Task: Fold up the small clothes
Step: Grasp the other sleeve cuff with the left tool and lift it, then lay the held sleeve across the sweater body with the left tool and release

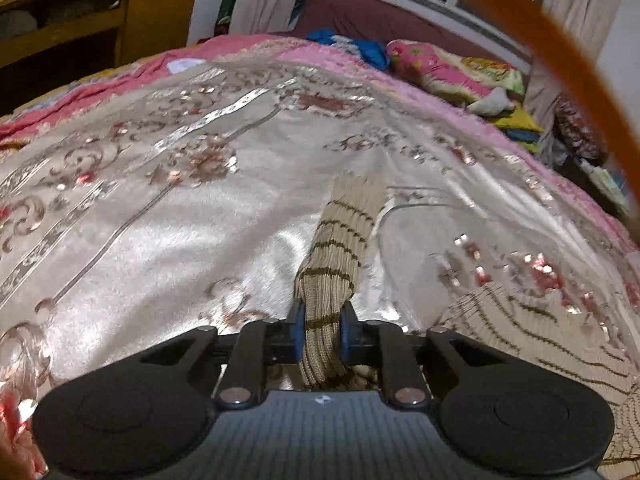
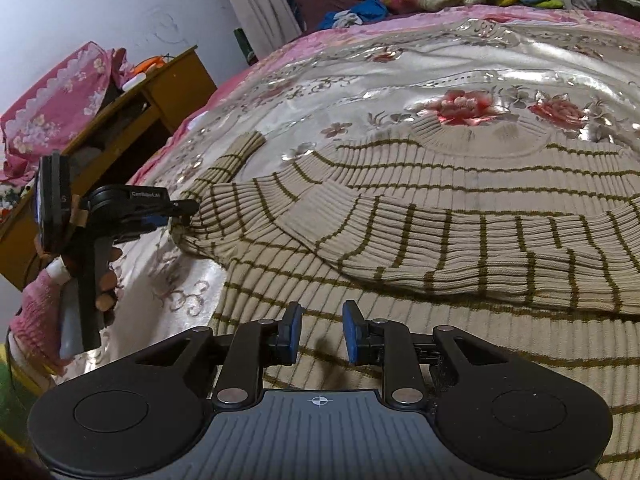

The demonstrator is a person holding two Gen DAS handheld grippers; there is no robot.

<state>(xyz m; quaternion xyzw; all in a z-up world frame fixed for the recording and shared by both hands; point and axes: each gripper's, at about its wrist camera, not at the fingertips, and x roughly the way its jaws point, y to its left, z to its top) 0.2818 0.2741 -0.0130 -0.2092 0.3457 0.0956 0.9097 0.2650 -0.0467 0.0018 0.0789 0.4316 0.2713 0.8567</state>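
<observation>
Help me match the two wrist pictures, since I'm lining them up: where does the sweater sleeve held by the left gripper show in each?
Left wrist view: the sleeve runs up the lower middle, clamped between the left gripper pads.
Right wrist view: the sleeve lies at left of centre, its fold pinched by the left gripper; its cuff points up-right.
Shared landmark: the blue cloth heap at the far end of the bed.

Bedspread (image 1: 160,208) left of sweater (image 2: 440,208) open; pillow pile (image 1: 452,68) crowds far edge.
</observation>
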